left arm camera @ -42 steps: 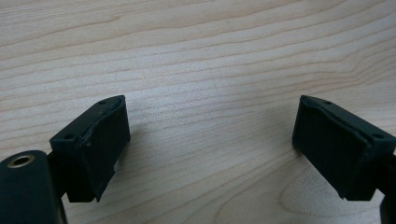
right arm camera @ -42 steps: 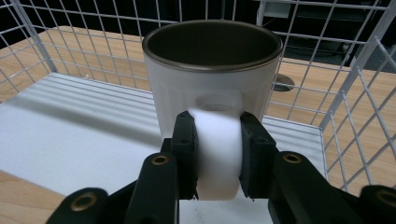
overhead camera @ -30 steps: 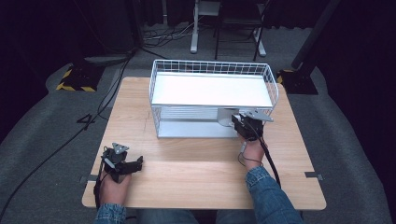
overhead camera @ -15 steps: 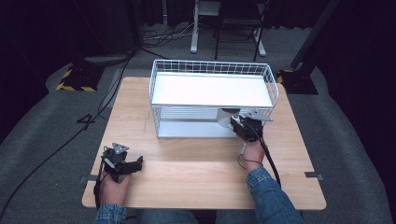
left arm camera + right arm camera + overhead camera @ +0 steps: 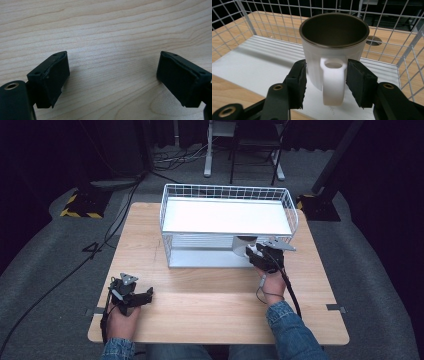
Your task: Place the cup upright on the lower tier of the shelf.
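Observation:
A white mug with a dark inside stands upright on the lower shelf of a white wire rack, at the shelf's front right. Its handle points at my right gripper. The jaws stand on either side of the handle, open, with a gap showing on the left side. In the high view the mug sits just beyond the right gripper. My left gripper rests low over the table's front left corner, open, with bare wood between its jaws.
The two-tier rack takes up the back middle of the wooden table, and its white top shelf overhangs the mug. Wire walls close the rack's sides and back. Cables, a chair base and a stand are on the floor beyond.

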Demonstrator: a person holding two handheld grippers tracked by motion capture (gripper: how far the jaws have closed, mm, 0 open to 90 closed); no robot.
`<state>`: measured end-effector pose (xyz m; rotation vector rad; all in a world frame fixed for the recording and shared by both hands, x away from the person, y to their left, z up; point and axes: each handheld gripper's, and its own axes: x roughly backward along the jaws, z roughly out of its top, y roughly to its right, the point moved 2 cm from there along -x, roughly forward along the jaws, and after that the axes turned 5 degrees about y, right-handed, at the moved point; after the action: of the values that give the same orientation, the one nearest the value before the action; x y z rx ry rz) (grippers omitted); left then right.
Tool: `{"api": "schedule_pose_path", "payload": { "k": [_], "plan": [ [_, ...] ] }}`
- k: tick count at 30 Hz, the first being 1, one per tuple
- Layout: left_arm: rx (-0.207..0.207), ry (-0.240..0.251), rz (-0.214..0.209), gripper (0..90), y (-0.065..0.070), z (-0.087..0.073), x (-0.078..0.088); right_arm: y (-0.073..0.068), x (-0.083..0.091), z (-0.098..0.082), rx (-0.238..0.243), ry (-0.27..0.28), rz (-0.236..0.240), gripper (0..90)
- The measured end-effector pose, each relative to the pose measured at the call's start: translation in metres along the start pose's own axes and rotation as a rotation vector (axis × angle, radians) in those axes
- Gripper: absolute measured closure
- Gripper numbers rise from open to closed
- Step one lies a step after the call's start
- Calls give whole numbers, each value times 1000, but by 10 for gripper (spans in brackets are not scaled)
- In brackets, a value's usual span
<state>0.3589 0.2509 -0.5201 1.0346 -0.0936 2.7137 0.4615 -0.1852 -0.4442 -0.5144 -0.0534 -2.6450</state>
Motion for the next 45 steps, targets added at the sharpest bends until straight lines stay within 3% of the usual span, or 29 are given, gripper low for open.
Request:
{"api": "schedule_pose_path", "payload": {
  "k": [8, 9, 20, 26, 29, 35, 40, 45],
  "plan": [
    [2, 1, -1, 116, 0, 0, 0, 0, 22, 6, 13, 2, 34, 497],
    [0, 1, 0, 117, 0, 0, 0, 1, 33, 6, 13, 5, 46, 489],
    [-3, 3, -4, 119, 1, -1, 1, 8, 71, 8, 30, 11, 92, 432],
    [0, 1, -5, 120, 1, 0, 0, 15, 89, 2, 25, -13, 126, 349],
    [-1, 1, -5, 122, 0, 0, 0, 25, 102, -5, 2, -38, 142, 274],
    [-1, 1, -5, 122, 0, 0, 0, 41, 118, -16, 2, -60, 135, 184],
    [-2, 0, -5, 122, 0, 0, 0, 51, 127, -25, -1, -100, 138, 163],
    [-1, 1, -5, 122, 0, 0, 0, 56, 135, -33, 42, -158, 132, 157]
  ]
}}
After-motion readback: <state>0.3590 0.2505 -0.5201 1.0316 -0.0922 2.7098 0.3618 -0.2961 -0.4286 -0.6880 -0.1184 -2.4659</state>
